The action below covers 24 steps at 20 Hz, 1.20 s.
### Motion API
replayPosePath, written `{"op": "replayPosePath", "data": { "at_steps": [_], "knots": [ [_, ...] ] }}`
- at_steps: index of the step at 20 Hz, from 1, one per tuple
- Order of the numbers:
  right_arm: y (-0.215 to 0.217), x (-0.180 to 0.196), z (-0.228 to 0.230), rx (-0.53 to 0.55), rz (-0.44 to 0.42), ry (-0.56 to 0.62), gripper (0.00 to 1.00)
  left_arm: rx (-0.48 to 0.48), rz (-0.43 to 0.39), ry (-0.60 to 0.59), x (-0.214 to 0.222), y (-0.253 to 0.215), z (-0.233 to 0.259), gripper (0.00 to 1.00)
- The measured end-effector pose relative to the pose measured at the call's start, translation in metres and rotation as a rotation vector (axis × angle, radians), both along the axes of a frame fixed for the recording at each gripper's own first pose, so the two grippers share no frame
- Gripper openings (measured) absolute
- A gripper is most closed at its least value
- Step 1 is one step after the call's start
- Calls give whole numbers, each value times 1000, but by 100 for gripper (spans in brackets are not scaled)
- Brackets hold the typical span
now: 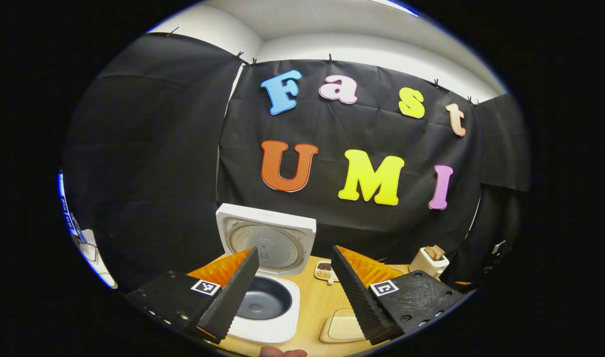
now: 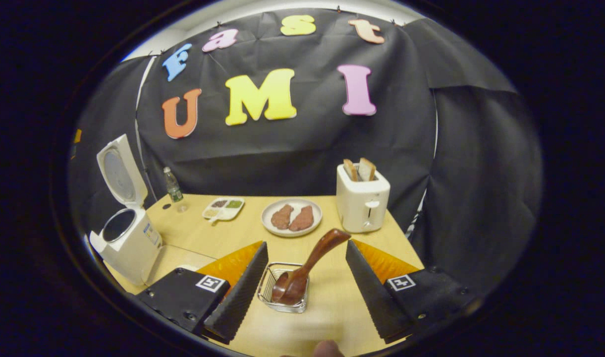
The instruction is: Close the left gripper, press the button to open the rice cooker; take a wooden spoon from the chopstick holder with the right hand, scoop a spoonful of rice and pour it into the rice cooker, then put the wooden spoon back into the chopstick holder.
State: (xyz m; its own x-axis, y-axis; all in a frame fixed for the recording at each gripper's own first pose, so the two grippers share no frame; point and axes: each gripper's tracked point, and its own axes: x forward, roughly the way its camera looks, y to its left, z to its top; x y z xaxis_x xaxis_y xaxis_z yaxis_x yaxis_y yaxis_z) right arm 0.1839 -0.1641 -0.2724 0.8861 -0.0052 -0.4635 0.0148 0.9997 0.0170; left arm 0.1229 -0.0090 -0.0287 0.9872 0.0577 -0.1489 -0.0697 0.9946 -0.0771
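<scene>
The white rice cooker (image 1: 277, 325) stands open, lid (image 1: 267, 238) raised and the dark inner pot (image 1: 265, 302) bare. My left gripper (image 1: 295, 250) hovers open just above and in front of it, nothing between its fingers. In the right gripper view the cooker (image 2: 129, 243) stands at the table's left edge. A wire chopstick holder (image 2: 270, 290) holds the wooden spoon (image 2: 307, 267), bowl down, handle leaning up to the right. My right gripper (image 2: 306, 248) is open, its fingers on either side of the holder and apart from the spoon. A small divided tray of grains (image 2: 223, 208) lies farther back.
A plate (image 2: 267, 215) with two brown meat pieces and a white toaster (image 2: 361, 203) with bread stand behind the holder. A bottle (image 2: 172, 186) is at the back left corner. A pale board (image 1: 344, 327) lies right of the cooker. Black cloth walls the table.
</scene>
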Motion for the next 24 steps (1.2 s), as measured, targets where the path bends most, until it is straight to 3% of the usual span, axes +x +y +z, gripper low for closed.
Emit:
{"op": "replayPosePath", "data": {
  "at_steps": [5, 7, 8, 9, 10, 11, 13, 14, 19, 24],
  "knots": [
    [-8, 38, -55, 114, -14, 116, 94, 20, 23, 51, 4, -22, -13, 94],
    [-6, 51, -67, 147, -10, 134, 72, 28, 44, 65, -3, -23, -16, 94],
    [-6, 55, -72, 158, -7, 142, 72, 36, 56, 71, -8, -22, -17, 94],
    [-4, 59, -73, 169, 3, 145, 60, 43, 71, 74, -11, -18, -17, 94],
    [-5, 60, -74, 172, 6, 149, 62, 43, 85, 76, -15, -15, -16, 94],
    [-6, 59, -74, 175, 3, 151, 50, 39, 98, 76, -17, -12, -14, 94],
    [-4, 55, -69, 193, 6, 146, 44, 30, 121, 67, -22, -5, -10, 94],
    [-3, 53, -69, 195, 6, 147, 35, 28, 131, 64, -23, -2, -10, 94],
    [9, 32, -57, 227, 17, 156, 23, 28, 119, 54, -29, 3, -8, 94],
    [17, 19, -18, 167, 6, 104, 18, 46, 96, 28, -33, 21, -6, 94]
  ]
}}
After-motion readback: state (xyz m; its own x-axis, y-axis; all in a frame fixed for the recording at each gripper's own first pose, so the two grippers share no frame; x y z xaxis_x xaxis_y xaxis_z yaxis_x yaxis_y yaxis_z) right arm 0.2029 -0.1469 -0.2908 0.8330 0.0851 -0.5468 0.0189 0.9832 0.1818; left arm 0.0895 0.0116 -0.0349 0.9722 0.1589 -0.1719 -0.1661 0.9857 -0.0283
